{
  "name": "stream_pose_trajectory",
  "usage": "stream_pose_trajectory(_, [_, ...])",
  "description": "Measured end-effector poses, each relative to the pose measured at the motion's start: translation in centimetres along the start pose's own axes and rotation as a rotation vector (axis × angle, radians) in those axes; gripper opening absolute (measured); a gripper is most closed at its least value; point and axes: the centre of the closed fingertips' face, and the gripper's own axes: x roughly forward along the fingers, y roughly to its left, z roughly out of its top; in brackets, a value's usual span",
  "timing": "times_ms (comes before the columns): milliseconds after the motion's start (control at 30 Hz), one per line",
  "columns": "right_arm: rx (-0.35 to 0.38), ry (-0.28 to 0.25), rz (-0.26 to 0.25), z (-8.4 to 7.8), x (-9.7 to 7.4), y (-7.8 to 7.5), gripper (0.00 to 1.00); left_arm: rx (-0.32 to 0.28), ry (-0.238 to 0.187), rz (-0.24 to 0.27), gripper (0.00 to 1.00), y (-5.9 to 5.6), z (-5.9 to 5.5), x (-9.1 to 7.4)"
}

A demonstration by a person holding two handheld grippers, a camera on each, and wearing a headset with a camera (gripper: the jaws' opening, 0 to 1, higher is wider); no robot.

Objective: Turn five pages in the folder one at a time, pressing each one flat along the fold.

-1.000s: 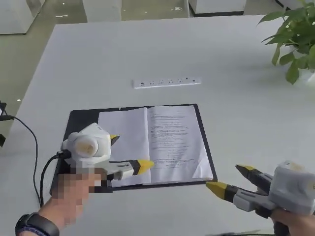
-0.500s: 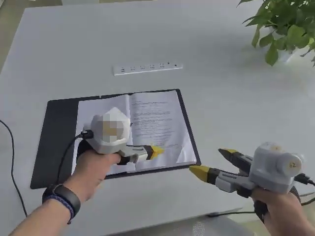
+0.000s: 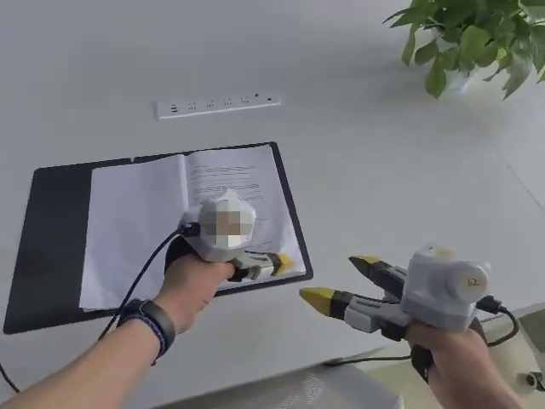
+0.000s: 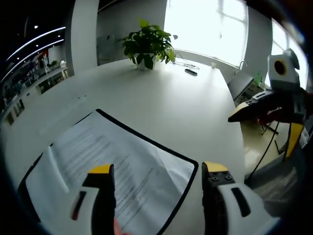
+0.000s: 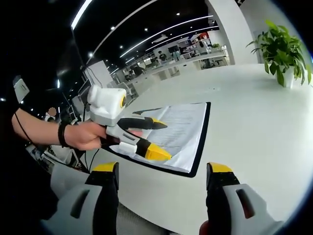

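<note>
We see the folder (image 3: 34, 256) open on the table (image 3: 400, 170), the left gripper (image 4: 159, 171) spread wide over its near right corner. The right gripper (image 3: 341, 279), also wide, hovers over bare table beside it; the page print (image 3: 230, 179) is unreadably small.

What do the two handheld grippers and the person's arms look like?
Both the left gripper and right gripper have rounded white bodies, dark grey jaws and yellow tips. A black cable runs from each. The right one carries a small round yellowish label. A dark wristband is worn on the left wrist.
</note>
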Motion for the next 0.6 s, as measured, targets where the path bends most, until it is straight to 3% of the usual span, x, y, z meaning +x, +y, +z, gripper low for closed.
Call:
stream_pose_trajectory(400, [-0.005, 0.023, 0.043, 0.4, 0.7, -0.1, 0.71, -0.029, 0.053, 0.039, 0.72, -0.2, -1.7, 3.3])
stream_pose_trajectory(600, [0.006, 0.023, 0.052, 0.6, 0.8, -0.2, 0.71, 0.016, 0.068, 0.07, 0.75, -0.6, -2.0, 4.3])
